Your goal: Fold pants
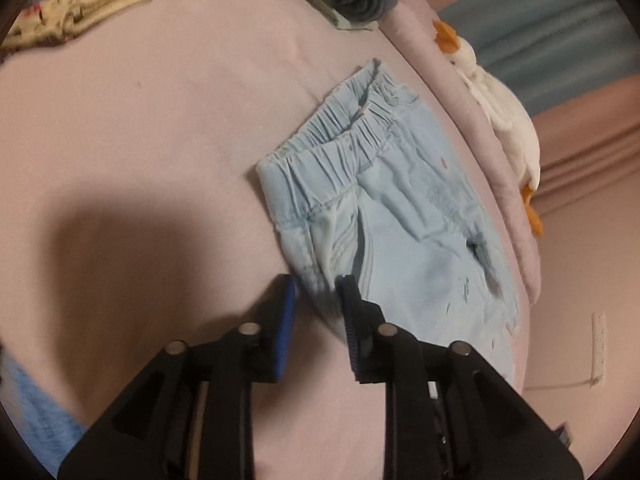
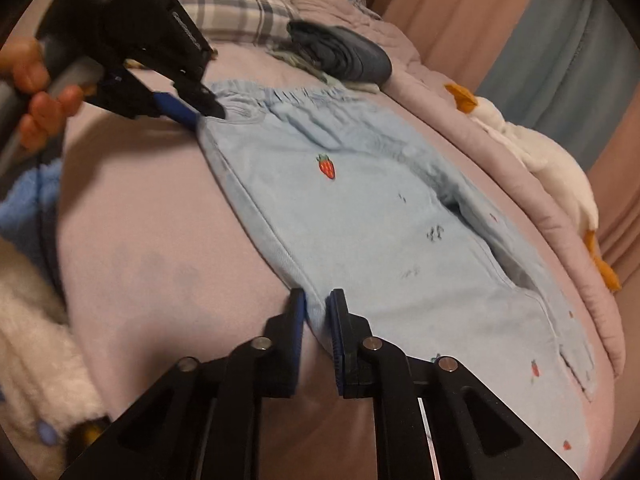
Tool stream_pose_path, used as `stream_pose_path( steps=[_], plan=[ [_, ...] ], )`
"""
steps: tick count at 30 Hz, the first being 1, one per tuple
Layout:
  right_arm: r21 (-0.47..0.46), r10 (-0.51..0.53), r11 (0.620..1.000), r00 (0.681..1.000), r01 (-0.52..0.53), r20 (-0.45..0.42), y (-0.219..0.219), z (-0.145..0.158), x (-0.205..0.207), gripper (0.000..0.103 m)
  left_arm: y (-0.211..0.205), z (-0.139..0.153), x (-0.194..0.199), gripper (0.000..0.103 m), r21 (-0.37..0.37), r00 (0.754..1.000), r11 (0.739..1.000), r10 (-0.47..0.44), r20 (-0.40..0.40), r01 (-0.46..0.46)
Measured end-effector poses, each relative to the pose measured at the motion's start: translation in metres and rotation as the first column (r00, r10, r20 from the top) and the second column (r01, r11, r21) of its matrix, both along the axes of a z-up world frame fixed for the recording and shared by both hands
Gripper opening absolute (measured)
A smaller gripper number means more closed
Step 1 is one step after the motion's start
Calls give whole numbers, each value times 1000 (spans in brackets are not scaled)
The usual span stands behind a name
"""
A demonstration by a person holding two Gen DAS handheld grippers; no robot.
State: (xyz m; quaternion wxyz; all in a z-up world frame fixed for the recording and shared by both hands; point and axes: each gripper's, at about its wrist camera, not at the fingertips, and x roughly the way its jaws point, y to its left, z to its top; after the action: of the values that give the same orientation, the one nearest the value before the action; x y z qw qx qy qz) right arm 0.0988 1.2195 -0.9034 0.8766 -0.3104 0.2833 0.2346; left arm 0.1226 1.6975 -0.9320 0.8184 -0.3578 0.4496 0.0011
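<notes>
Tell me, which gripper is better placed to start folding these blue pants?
Probably both together: left gripper pinches the pants at the waistband corner, right gripper pinches the same side edge lower down, ready to lift it across.

So, counting it all up: one pair of light blue pants (image 2: 360,216) on the pink bedspread (image 2: 152,248). Strawberries on them, I can make out one big one (image 2: 326,166) near the waistband plus at least two small ones toward the near right edge; there are other specks too tiny to call. Two grippers, the left one (image 2: 200,114) at the far left, the right one (image 2: 316,312) near. One hand (image 2: 36,92) showing. One white plush duck (image 2: 540,160) along the right, with two orange feet. One dark folded garment (image 2: 344,54) far back, one plaid pillow (image 2: 236,12), one yellowish folded pile (image 1: 88,4).
</notes>
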Motion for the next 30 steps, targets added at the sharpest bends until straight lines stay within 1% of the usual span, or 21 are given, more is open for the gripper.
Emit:
stream_pose_path(
  steps=[1, 2, 4, 5, 6, 7, 8, 9, 11, 12, 14, 15, 16, 18, 19, 20, 23, 25, 27, 28, 30],
  plan=[
    [20, -4, 1000, 1000, 5, -22, -2, 5, 1, 14, -35, 7, 16, 33, 50, 1000, 999, -7, 4, 7],
    [51, -7, 999, 999, 9, -52, -6, 11, 2, 17, -30, 16, 9, 36, 104, 1000, 994, -12, 26, 9],
    [132, 8, 991, 995, 5, -100, -17, 25, 4, 22, -79, 41, 34, 43, 203, 997, 979, -26, 77, 10],
    [185, 11, 983, 993, 10, -115, -25, 33, 5, 23, -86, 55, 39, 51, 245, 994, 970, -37, 101, 11],
    [220, 7, 975, 992, 21, -123, -31, 38, 5, 23, -91, 64, 46, 57, 282, 990, 959, -59, 130, 20],
    [253, -14, 966, 991, 47, -131, -37, 43, 11, 23, -104, 75, 56, 59, 304, 985, 952, -92, 147, 43],
    [272, -48, 959, 990, 84, -135, -41, 45, 18, 23, -109, 76, 57, 61, 323, 978, 943, -135, 158, 78],
    [272, -91, 954, 986, 126, -138, -44, 45, 27, 24, -128, 76, 67, 62, 347, 969, 929, -192, 157, 128],
    [261, -140, 949, 978, 176, -153, -45, 39, 39, 24, -162, 63, 73, 62, 418, 959, 887, -264, 108, 197],
    [257, -148, 948, 975, 189, -168, -48, 34, 44, 24, -178, 51, 76, 62, 456, 952, 857, -300, 61, 241],
    [184, -183, 958, 962, 222, -204, -50, 15, 49, 24, -192, 25, 84, 61, 504, 942, 806, -331, -49, 309],
    [147, -198, 961, 955, 233, -219, -51, 5, 49, 24, -202, 11, 81, 62, 521, 928, 777, -359, -96, 354],
    [172, -176, 962, 963, 212, -204, -57, 1, 43, 24, -210, 10, 63, 62, 565, 923, 750, -382, -55, 344],
    [184, -159, 962, 962, 201, -220, -66, 1, 36, 27, -214, 13, 62, 65, 576, 902, 723, -428, -58, 380],
    [191, -156, 960, 958, 205, -242, -71, 2, 36, 27, -213, 16, 63, 65, 567, 896, 723, -441, -59, 393],
    [190, -155, 959, 951, 209, -266, -75, 4, 37, 27, -215, 19, 70, 65, 541, 889, 735, -454, -56, 409],
    [210, -151, 951, 931, 229, -332, -85, 16, 49, 32, -212, 30, 89, 65, 466, 886, 782, -463, -12, 414],
    [252, -135, 943, 942, 217, -308, -89, 30, 62, 36, -228, 34, 113, 65, 496, 894, 776, -449, 2, 389],
    [285, -127, 935, 950, 210, -284, -92, 42, 81, 41, -239, 40, 136, 65, 547, 894, 753, -447, 16, 367],
    [291, -124, 935, 955, 203, -268, -90, 47, 92, 41, -245, 42, 141, 65, 557, 891, 747, -453, 25, 363],
    [297, -112, 938, 965, 181, -236, -84, 55, 121, 41, -250, 47, 170, 65, 542, 886, 755, -462, 39, 370]
  ],
)
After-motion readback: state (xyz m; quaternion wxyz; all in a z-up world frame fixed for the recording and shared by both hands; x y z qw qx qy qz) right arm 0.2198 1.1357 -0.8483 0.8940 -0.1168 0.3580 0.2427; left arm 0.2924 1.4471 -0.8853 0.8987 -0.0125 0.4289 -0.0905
